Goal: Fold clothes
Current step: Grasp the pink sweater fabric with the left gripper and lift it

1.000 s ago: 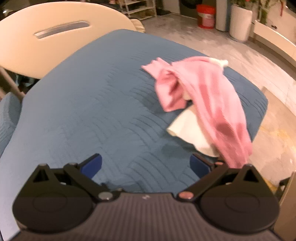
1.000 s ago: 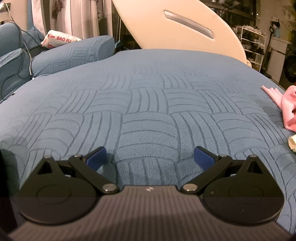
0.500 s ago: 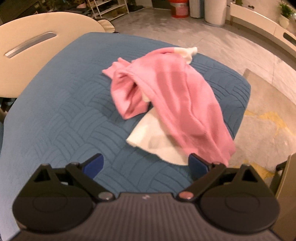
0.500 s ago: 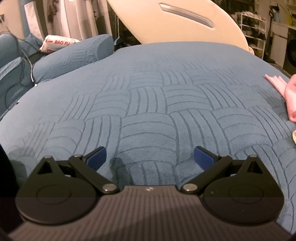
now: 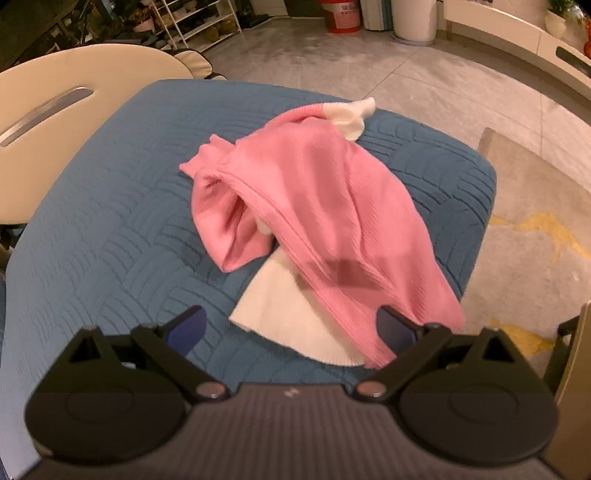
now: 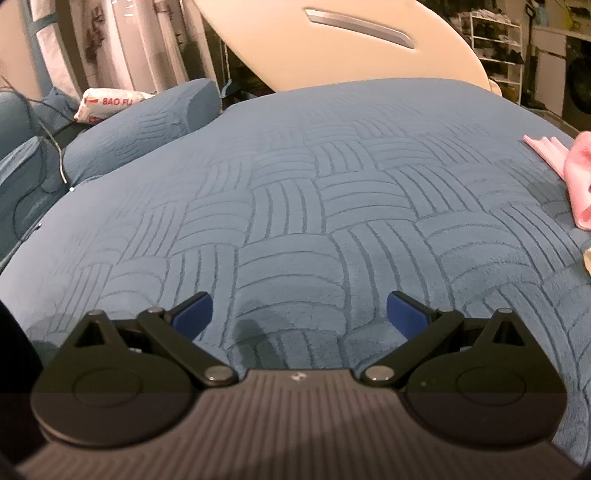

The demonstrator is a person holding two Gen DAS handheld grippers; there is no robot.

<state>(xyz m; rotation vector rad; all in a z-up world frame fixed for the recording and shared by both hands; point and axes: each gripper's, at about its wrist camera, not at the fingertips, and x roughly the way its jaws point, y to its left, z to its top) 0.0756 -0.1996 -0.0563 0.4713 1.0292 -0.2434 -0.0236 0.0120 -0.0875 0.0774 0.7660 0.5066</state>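
A crumpled pink garment (image 5: 314, 206) with white cuffs and a white hem lies in a heap on the blue quilted cushion (image 5: 110, 221). Its white hem (image 5: 291, 317) spreads just ahead of my left gripper (image 5: 291, 328), which hovers open above it with nothing between its fingers. In the right wrist view only the garment's pink edge (image 6: 569, 173) shows at the far right. My right gripper (image 6: 299, 314) is open over bare blue cushion (image 6: 295, 206), well to the left of the garment.
A cream curved backrest (image 5: 74, 107) rises behind the cushion. Blue armrest cushions (image 6: 140, 122) and a white bag with red print (image 6: 107, 103) lie at the left. The cushion's edge drops to a stone floor (image 5: 461, 85) on the right, where a red bucket (image 5: 340, 14) stands.
My left gripper has swung toward the pink garment, which now fills the middle of its view and sits close ahead. My right gripper has edged slightly forward over the cushion.
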